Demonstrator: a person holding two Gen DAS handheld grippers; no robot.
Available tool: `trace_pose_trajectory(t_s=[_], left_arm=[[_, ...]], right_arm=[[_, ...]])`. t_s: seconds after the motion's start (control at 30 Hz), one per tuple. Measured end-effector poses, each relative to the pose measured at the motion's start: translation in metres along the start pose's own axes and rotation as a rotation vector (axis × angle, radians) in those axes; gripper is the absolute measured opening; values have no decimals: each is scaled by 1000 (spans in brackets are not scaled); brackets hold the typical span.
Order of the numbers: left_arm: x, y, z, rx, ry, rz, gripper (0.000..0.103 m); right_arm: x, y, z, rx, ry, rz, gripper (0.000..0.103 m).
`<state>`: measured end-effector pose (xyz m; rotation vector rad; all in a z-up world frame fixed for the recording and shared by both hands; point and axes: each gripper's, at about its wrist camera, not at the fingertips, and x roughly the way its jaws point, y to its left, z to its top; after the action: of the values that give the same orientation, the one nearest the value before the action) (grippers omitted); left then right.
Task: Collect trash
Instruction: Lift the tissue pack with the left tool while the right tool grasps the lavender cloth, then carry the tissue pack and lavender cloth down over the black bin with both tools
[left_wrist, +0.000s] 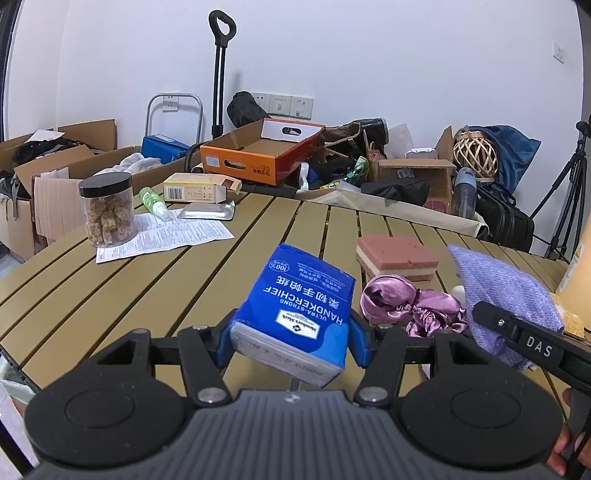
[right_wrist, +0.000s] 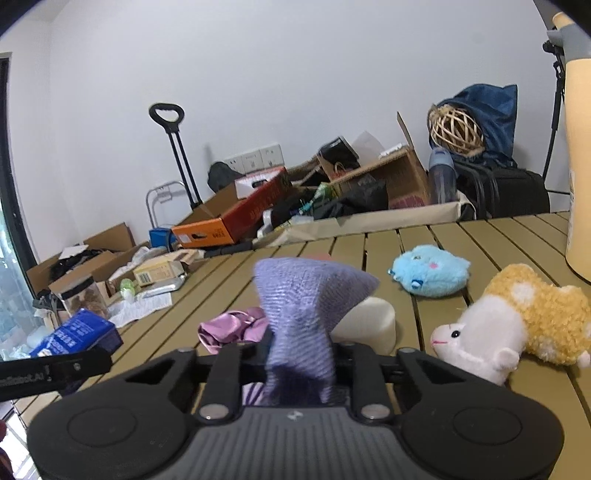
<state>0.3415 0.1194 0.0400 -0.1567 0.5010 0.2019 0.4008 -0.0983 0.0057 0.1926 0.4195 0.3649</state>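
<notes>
Left gripper clamps the blue plastic-wrapped handkerchief pack above the tan slatted table, pads at its near end only, so it could swing out. Right gripper pinches the lilac woven cloth; the bite looks shallow, though blurred. That cloth could snag the purple satin scrunchie just beside it.

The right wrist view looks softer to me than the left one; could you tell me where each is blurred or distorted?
Right wrist view: the purple cloth held in the right gripper is motion-smeared, the background boxes soft. Left wrist view: sharper, print on the blue tissue pack legible. Both: fisheye bends the table slats, dark corners.
</notes>
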Motion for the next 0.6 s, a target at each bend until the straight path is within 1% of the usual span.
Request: trace_pose_trajectory(t_s=[0.27,0.4,0.6], left_arm=[[-10,-4,-3,-1,-16,-6,59],[-17,-6,-5,-1,-30,-7,59],[-32,-14,-13,25,-59,-3,59]], right_arm=[[-20,5,-1,-38,-33,-12,14],[-39,5,-1,-43,-77,-7,14],[-66,7,-1,-61,-105,1,13]])
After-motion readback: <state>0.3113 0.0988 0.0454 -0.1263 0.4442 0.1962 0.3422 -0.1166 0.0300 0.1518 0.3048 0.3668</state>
